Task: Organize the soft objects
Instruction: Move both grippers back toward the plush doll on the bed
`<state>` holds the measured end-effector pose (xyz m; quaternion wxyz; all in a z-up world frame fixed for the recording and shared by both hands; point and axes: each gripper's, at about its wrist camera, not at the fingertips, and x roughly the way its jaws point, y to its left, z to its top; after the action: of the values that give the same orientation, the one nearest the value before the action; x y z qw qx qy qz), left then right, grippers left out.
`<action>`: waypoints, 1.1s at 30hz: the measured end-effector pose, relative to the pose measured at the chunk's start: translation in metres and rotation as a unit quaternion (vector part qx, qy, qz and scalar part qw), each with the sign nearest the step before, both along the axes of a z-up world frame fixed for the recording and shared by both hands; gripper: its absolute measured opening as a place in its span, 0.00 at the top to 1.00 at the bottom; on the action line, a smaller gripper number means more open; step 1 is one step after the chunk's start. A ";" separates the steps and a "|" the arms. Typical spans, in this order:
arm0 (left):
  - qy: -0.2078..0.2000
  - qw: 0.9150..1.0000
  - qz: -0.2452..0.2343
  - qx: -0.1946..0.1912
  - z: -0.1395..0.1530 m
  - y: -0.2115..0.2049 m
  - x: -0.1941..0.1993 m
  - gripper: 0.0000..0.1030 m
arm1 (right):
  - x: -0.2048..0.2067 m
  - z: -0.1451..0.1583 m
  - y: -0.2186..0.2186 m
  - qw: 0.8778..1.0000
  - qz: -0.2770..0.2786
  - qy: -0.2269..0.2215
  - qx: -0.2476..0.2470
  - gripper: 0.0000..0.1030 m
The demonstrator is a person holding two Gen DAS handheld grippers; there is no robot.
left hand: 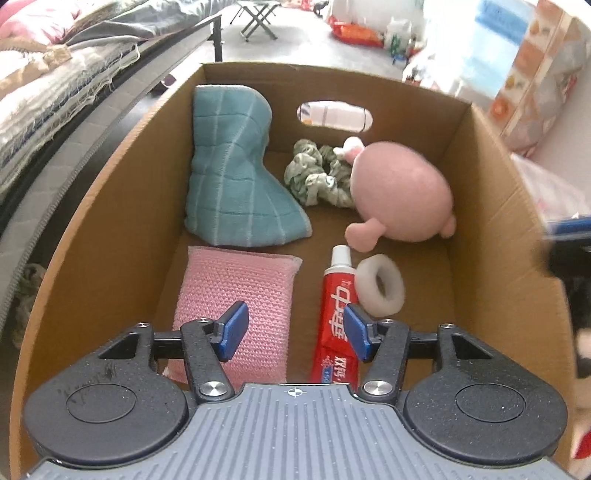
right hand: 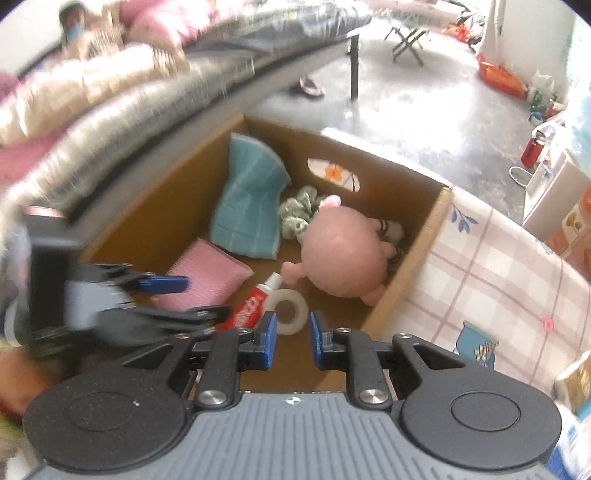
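An open cardboard box (left hand: 110,221) holds a teal cloth (left hand: 232,173), a green scrunchie (left hand: 314,177), a pink plush toy (left hand: 399,192), a pink knitted sponge (left hand: 236,291), a red toothpaste tube (left hand: 338,299) and a white ring (left hand: 380,286). My left gripper (left hand: 295,328) hangs open just inside the box's near end, above the sponge and the tube, with nothing between its pads. From the right wrist, the left gripper (right hand: 192,299) shows blurred at the left. My right gripper (right hand: 291,341) is over the box's near right corner, shut and holding nothing, above the ring (right hand: 288,310).
The box stands on a checked, flowered tablecloth (right hand: 498,280) that runs on to its right. A bed with piled quilts (right hand: 110,110) runs along the left, and a person (right hand: 74,29) sits at its far end. A folding stool (right hand: 406,37) stands on the grey floor behind.
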<state>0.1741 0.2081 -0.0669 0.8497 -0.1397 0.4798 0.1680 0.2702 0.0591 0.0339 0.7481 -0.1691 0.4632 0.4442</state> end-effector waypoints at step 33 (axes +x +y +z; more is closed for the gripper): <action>0.011 0.998 -0.023 0.066 0.022 -0.056 0.031 0.30 | -0.077 -0.026 -0.292 0.952 -0.216 -0.007 0.218 0.30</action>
<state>0.2046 0.1523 -0.0447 0.8555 -0.0709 0.4798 0.1813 0.1936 -0.2332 0.0079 0.8479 0.0993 0.3751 0.3614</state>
